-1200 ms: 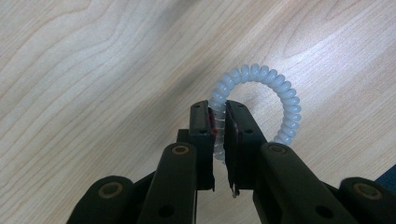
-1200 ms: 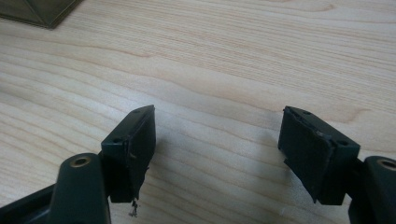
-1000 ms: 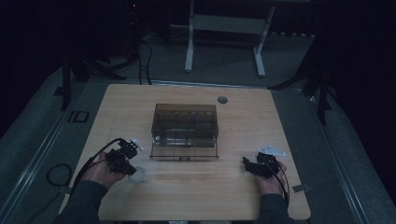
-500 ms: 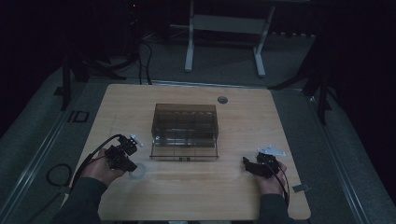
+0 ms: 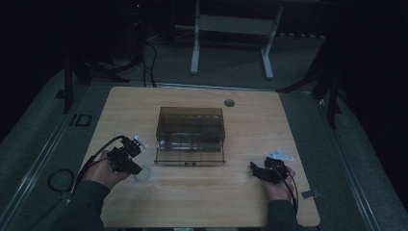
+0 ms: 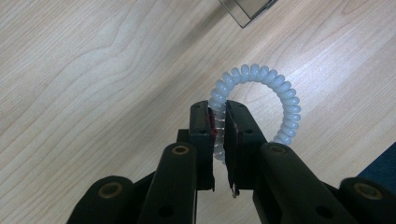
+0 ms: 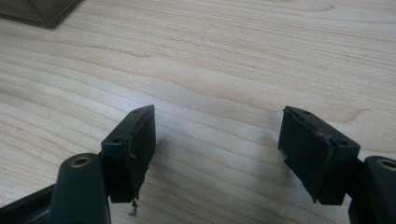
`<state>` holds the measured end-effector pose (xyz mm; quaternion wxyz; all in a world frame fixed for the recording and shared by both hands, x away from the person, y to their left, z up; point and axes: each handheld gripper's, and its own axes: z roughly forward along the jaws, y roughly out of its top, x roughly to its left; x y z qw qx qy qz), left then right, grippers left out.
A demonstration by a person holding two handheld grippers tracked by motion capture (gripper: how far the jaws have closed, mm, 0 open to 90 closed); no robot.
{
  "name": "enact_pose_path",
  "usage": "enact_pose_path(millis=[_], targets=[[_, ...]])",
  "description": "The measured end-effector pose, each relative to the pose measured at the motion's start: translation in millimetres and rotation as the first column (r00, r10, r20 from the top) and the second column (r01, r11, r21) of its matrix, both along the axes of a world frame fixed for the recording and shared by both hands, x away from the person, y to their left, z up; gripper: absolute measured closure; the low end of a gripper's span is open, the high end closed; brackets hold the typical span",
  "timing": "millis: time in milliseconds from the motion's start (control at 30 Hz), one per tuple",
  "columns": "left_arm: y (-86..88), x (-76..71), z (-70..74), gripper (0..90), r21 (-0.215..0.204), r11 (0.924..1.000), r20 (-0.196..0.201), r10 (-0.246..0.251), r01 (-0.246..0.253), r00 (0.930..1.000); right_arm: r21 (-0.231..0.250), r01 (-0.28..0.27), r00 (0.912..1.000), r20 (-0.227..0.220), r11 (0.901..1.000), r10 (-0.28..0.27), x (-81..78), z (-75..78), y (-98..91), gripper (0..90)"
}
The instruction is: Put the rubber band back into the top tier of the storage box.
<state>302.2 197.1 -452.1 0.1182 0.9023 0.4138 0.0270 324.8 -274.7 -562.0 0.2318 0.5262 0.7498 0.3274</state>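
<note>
White spiral hair tie [image 6: 261, 100] now sits pinched in the left gripper [image 6: 219, 122] jaws, low over the desk [image 6: 93, 70], moved closer to the clear box [image 5: 191, 134]; right gripper [image 7: 217, 140] jaws gape, holding nothing

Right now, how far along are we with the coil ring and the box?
Done: the left gripper has shut on the white coil ring, which lies on the table in front of the clear box. In hand: that grip, with the right gripper open over bare wood. Left: probably lifting the ring and carrying it to the box.
</note>
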Motion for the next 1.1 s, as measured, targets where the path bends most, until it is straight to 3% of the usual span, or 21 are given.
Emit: enact_pose_path(millis=[1100], targets=[[0.6, 6.4, 23.5, 82.0, 0.000, 1.0000, 0.030, 0.003, -0.003, 0.9995, 0.000, 0.000, 1.0000, 0.000, 1.0000, 0.000, 0.0, 0.0, 0.0, 27.3]])
